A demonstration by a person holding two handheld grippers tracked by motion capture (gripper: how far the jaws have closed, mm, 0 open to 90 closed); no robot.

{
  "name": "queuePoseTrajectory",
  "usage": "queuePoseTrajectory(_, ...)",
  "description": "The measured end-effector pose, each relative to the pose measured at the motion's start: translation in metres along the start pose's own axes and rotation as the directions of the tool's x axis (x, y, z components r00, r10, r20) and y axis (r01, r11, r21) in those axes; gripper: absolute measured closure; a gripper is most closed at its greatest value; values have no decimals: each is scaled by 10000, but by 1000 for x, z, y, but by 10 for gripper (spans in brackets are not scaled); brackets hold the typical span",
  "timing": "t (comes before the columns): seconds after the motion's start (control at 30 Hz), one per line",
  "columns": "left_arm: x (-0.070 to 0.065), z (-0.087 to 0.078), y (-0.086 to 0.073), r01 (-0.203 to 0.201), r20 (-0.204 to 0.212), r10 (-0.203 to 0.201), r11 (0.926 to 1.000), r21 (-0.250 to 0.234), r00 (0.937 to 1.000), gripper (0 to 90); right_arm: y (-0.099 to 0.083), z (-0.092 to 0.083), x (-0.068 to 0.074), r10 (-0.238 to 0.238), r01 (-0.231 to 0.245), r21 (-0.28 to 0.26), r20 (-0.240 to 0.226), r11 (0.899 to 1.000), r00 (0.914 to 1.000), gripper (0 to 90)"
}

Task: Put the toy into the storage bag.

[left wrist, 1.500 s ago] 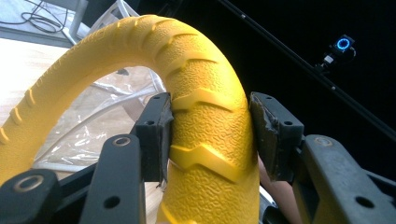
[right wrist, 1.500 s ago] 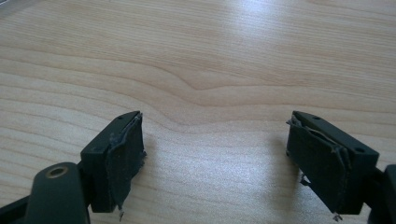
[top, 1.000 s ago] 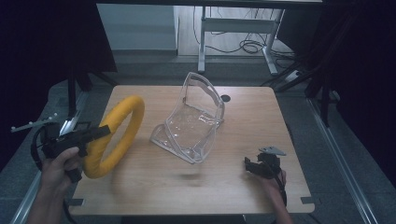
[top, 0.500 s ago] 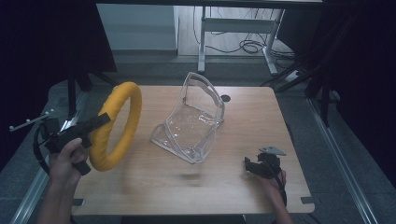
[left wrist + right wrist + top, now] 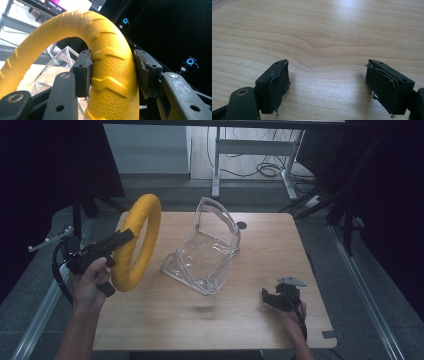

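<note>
The left hand-held gripper (image 5: 117, 240) clamps the yellow ring (image 5: 140, 240) across its ridged, grippy, likely light rim, lifted above the bench (image 5: 260, 320). The right hand-held gripper (image 5: 327, 82) rests open, empty, well apart.

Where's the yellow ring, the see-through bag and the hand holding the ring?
yellow ring (image 5: 145, 227), high view, on its right side.
see-through bag (image 5: 205, 257), high view, on its middle panel.
left hand (image 5: 90, 282), high view, on the back of the hand.

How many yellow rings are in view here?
1. The yellow ring is held upright in the left gripper over the table's left edge, beside the clear bag.
</note>
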State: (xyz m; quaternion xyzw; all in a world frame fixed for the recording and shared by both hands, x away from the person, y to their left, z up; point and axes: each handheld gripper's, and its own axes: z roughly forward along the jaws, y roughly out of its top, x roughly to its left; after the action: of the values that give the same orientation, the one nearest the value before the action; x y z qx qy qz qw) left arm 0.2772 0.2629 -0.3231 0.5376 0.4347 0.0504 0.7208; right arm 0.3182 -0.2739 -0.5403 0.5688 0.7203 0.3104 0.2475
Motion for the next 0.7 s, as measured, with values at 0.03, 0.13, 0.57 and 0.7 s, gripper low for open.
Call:
queuePoseTrajectory(0.03,-2,0,2,-31,-12,31,10000,-42,10000,513,0,0,0,0,0,-1,0,10000,10000,189)
queuePoseTrajectory(0.13,-8,0,9,-163,27,163,9998,-80,9999,513,0,0,0,17,-17,4,12,10000,10000,189)
queuePoseTrajectory(0.57,-42,15,35,-449,623,453,9990,-77,9970,513,0,1,0,30,-30,-8,29,10000,10000,190)
queuePoseTrajectory(0.7,-56,21,44,-604,789,608,9981,-74,9950,513,0,1,0,38,-38,-4,34,10000,10000,189)
